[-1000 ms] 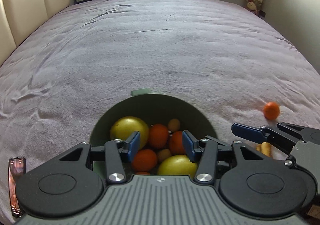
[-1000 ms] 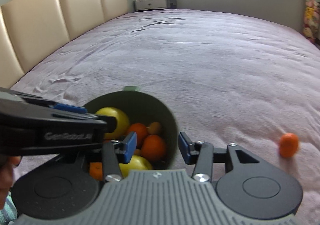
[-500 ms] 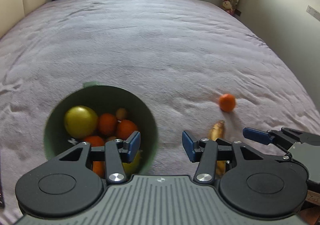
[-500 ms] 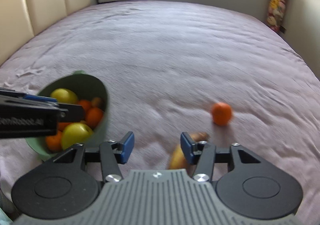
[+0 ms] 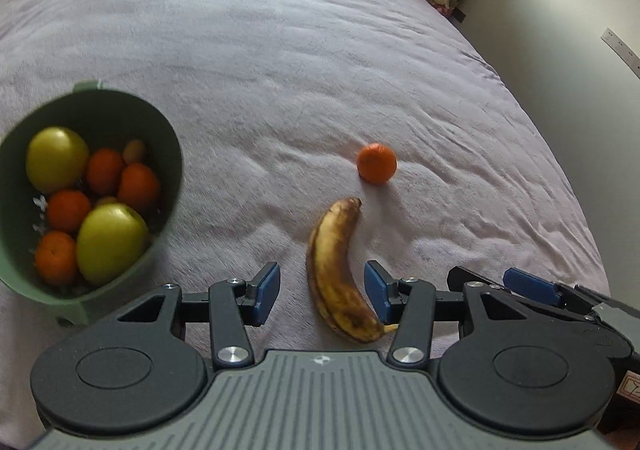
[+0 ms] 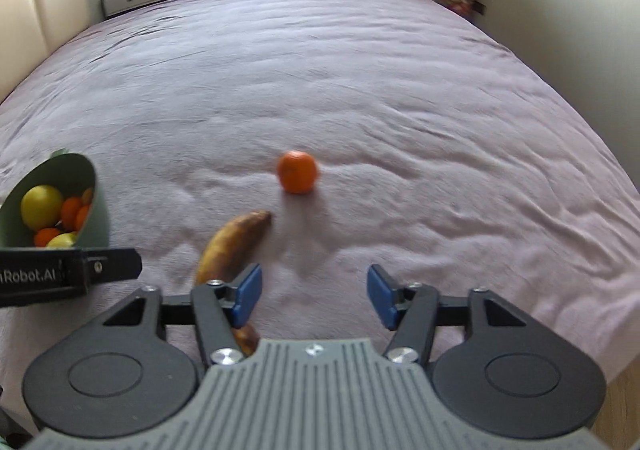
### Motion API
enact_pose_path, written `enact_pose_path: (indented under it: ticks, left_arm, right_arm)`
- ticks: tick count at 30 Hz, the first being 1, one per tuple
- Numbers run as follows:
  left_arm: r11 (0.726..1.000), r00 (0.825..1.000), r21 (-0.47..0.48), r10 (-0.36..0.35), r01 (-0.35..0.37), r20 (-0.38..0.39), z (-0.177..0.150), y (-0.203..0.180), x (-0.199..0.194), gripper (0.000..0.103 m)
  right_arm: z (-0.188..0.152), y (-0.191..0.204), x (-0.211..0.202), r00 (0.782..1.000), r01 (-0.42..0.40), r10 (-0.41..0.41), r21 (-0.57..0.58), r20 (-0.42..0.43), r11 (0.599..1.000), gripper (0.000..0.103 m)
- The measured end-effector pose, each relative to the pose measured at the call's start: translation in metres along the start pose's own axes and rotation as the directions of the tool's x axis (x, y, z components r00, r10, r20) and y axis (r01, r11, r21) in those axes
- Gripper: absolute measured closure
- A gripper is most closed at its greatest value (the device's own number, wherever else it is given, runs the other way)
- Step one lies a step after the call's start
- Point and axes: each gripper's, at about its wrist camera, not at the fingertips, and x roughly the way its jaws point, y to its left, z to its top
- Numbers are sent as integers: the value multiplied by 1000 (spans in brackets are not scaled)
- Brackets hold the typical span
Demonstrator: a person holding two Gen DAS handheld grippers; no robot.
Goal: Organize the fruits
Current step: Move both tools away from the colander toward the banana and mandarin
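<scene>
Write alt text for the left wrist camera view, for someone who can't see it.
An open two-finger left gripper hovers over a browned yellow banana lying on a mauve bedspread. A loose orange tangerine sits beyond it; a green bowl of tangerines and yellow-green apples stands at left.

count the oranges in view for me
5: one loose on the bed beyond the banana, four in the green bowl. More may be buried under the other fruit.

Soft daylight, motion blur, fisheye warp
</scene>
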Motion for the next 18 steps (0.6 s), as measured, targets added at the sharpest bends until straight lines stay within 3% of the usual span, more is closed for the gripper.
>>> enact_pose_path:
  ticks: [4,8,14,18]
  left_arm:
    - [999,999,-47,-3,1,-32,-4,2,15,46]
    - [996,999,-91,-4,-1,-51,-8,3,29,46]
    - [991,998,-131,6,-15,-70,-10,0,50,45]
    - [992,996,-109,49,-56,-68,-7,-8,65,43]
  right_arm:
    - [-5,-6,12,999,2,-1,38,-37,999,40]
    - [-10,-15,26,996,-8,18,123,-82,992,29]
    - [-16,-34,47,986,-34,80,298,-146,954,29]
    - [-15,-44,50,989,-25,77,368,-128,929,29]
